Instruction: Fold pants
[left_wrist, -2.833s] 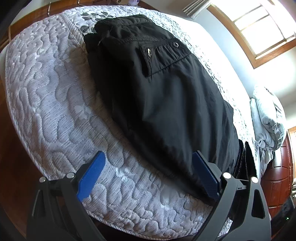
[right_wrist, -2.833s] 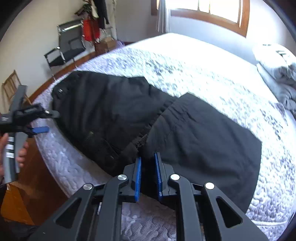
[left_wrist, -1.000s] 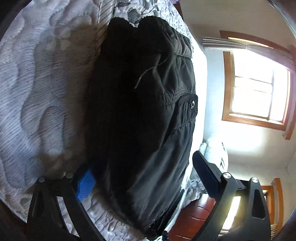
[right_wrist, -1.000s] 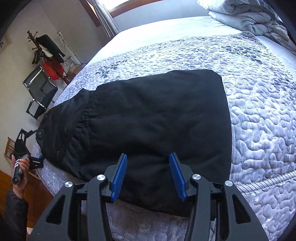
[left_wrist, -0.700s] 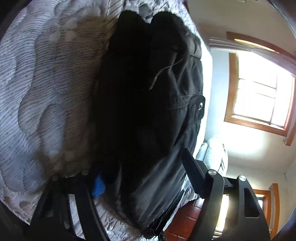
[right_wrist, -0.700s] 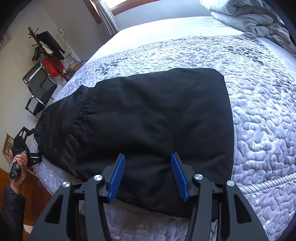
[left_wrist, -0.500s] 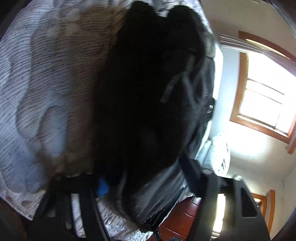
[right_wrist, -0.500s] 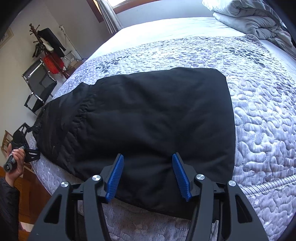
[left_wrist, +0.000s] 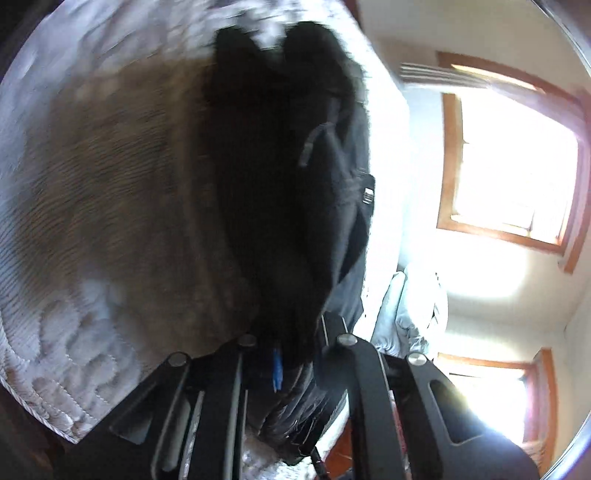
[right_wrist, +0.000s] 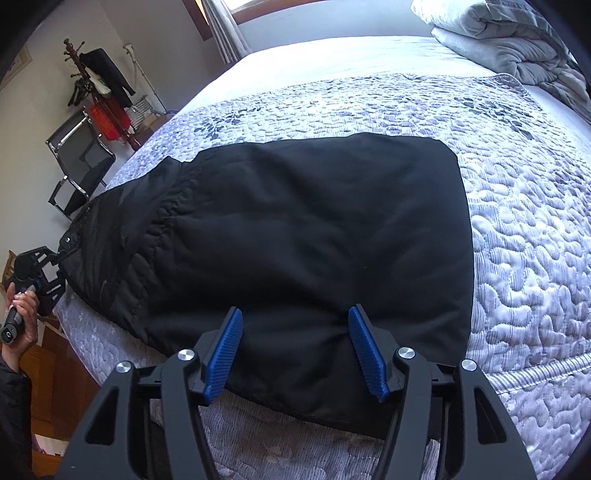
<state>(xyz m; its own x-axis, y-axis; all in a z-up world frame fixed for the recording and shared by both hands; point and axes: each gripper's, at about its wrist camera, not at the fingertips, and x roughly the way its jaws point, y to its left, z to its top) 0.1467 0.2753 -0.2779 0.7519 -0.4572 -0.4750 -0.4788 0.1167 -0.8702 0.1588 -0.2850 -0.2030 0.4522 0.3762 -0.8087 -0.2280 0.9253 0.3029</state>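
Pants (right_wrist: 314, 236) lie flat on bed (right_wrist: 517, 229), waist end at its edge. Left gripper (left_wrist: 295, 354) fingers have just closed, pinching waist. Right gripper (right_wrist: 295, 350) fingers spread over hem, opening. We judge fabric light, limp, slippery: grip seams, corners.

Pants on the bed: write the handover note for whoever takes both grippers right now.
Left gripper: its jaws have just been closing and are shut on the waist end of the black pants, at the bed's edge.
Right gripper: its jaws have just been opening; they are open, hovering over the near edge of the pants with nothing pinched.
Pants: lying across the quilted bedspread, already doubled once.
Left: probably carry the gripped waist end over toward the far square end, then flatten the stack.
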